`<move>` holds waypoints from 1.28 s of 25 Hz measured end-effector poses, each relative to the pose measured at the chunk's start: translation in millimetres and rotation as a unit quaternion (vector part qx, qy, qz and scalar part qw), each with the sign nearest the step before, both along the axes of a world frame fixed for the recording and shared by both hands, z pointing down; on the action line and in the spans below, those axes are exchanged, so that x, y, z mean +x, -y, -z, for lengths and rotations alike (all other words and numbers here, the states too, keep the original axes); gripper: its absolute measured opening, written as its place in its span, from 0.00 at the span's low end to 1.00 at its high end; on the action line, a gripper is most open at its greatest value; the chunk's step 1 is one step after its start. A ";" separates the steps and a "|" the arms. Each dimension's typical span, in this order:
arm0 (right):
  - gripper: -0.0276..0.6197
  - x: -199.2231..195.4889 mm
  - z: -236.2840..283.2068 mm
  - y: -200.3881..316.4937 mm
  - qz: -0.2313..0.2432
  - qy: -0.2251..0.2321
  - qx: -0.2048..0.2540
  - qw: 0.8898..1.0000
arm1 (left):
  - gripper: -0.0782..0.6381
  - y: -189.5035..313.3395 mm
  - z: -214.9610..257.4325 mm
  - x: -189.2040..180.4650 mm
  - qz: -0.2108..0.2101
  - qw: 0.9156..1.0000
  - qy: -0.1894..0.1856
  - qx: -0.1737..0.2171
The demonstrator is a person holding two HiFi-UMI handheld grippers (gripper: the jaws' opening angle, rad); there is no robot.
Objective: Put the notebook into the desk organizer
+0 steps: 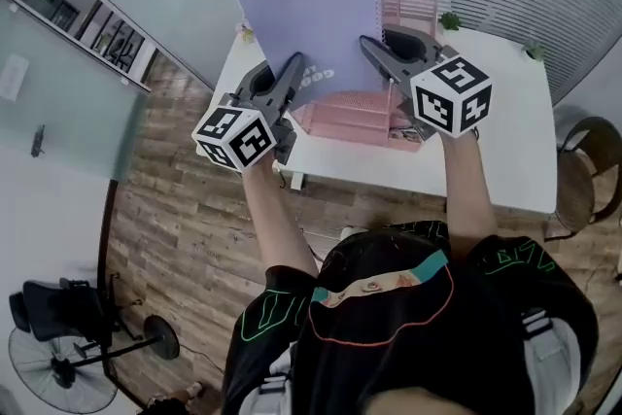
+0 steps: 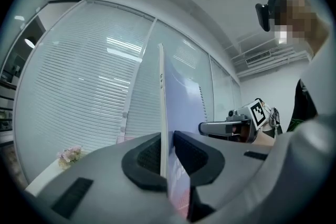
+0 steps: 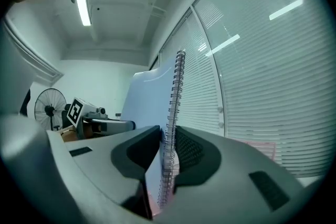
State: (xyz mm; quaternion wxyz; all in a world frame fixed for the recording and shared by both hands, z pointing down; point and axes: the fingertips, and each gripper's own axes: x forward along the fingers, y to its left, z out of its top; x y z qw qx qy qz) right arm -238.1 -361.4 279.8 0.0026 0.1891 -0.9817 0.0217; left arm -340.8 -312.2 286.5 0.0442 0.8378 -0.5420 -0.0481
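**Progress.** The task is under way and not finished. In the head view the notebook [image 1: 309, 24] is clear of the white table [image 1: 505, 151]. It is held upright in the upper middle of the frame, with its lavender cover facing the camera. The pink desk organizer [image 1: 345, 120] stands on the table just below and behind it. The notebook's lower edge overlaps the organizer in the picture, but whether it has entered a compartment cannot be told. On this evidence the pick-up and carry are done. Lowering the notebook into a compartment and letting go are left to do.

**Left gripper** [image 1: 292, 78], left of centre in the head view. It has hold of the notebook's free edge, low on the left side. In the left gripper view the jaws stand only a sliver apart, with the thin edge of the notebook between them. Both pads appear to press on it. Nothing else is held.

**Right gripper** [image 1: 374, 49], right of centre in the head view. It has hold of the opposite edge, at the spiral binding [image 3: 176, 86]. In the right gripper view the jaws stand somewhat wider than the left pair. They are closed on the wire coil and the pages beside it, and the coil runs up out of the jaws toward the top of the frame.

Each gripper shows in the other's view, beyond the cover, so the notebook is carried between the two
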 end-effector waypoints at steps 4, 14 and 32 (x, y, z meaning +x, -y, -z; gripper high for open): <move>0.18 6.9 -6.8 5.5 -0.051 -0.013 -0.014 0.999 | 0.17 17.1 -4.9 2.9 -0.047 0.999 0.007 -0.025; 0.17 16.2 -27.5 4.6 -0.157 -0.031 -0.051 0.986 | 0.20 37.7 -26.0 8.3 -0.108 0.989 0.063 -0.081; 0.13 -12.4 -53.7 52.2 -0.218 -0.158 -0.094 0.958 | 0.49 38.8 -26.6 -30.0 -0.003 0.992 0.128 -0.016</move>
